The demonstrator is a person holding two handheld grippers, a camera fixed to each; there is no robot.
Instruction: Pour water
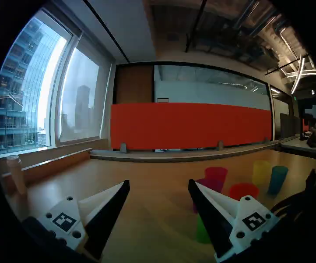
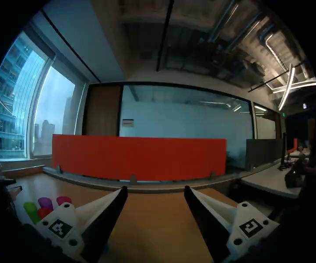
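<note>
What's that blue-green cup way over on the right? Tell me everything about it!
The teal cup looks like see-through plastic, wider at the top than at the bottom. It stands upright, mouth up, on the wooden table, at the right end of a bunch of colourful cups. The yellow cup is just to its left; whether they touch is hard to tell. The red cup sits nearer the camera, further left. Nothing grips the teal cup, and I cannot see whether it holds water.

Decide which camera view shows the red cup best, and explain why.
The left gripper view: the red cup stands close on the table, its open rim plain to see. The right gripper view shows the cup small, low at the left edge, its shape hard to make out.
</note>
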